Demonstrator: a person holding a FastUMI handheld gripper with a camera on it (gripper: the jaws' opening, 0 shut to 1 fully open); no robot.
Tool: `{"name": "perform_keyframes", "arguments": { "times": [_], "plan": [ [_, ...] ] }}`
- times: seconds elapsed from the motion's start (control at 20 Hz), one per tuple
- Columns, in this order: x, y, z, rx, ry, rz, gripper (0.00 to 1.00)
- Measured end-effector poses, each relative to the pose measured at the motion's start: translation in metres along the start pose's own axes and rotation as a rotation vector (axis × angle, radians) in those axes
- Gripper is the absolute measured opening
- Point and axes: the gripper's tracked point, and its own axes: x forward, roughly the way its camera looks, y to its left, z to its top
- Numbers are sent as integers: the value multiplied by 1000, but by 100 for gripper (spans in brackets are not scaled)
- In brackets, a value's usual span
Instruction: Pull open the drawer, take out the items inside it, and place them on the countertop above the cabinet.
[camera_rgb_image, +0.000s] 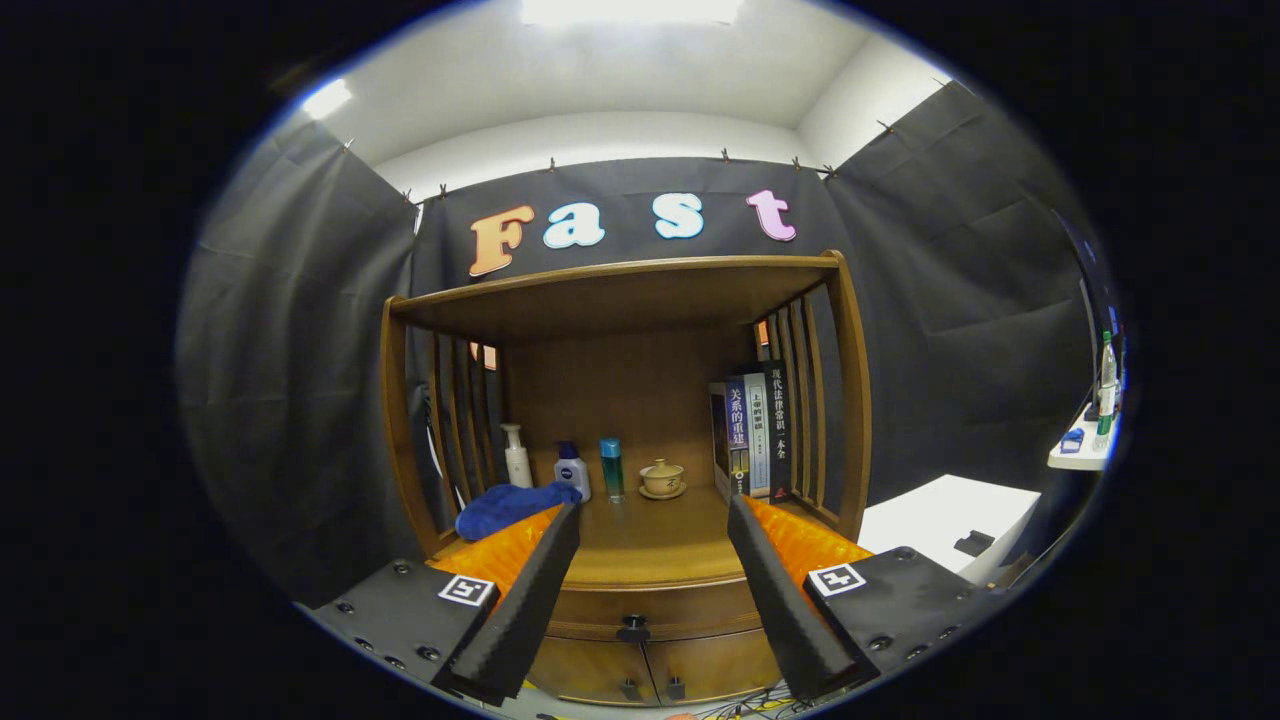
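The wooden cabinet (640, 420) stood against the booth wall, straight ahead of the gripper (652, 520), and it was the biggest thing in the view. It had an open shelf part on top with slatted sides, and the countertop (650, 540) formed the floor of that part. Below the countertop's front edge was the drawer (655, 610), fully closed, with a small dark knob (633, 630) in the middle of its front. Under the drawer 2 cabinet doors (650, 672) met, each with its own small knob.

The gripper's 2 fingers were spread wide apart and held nothing; the drawer knob lay between them, a little lower than their tips.

At the right of the countertop some books (750, 430) stood upright against the slats. At the left a blue cloth (510, 505) lay bunched, just beyond the left finger. Behind it stood a white pump bottle (517, 457), then a white bottle with a blue cap (571, 470), then a slim teal bottle (612, 468) (all 3 upright). Near the middle a small lidded cup (662, 477) sat on a saucer
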Motion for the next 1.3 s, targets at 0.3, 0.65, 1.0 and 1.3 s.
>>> {"name": "perform_keyframes", "arguments": {
  "times": [0.3,0.65,1.0,1.3],
  "plan": [
    [7,18,-23,-26,38,25,98],
    [22,34,-60,-15,59,-8,98],
    [35,36,-109,-9,69,-18,98],
    [48,43,-167,-36,106,6,98]
  ]
}}
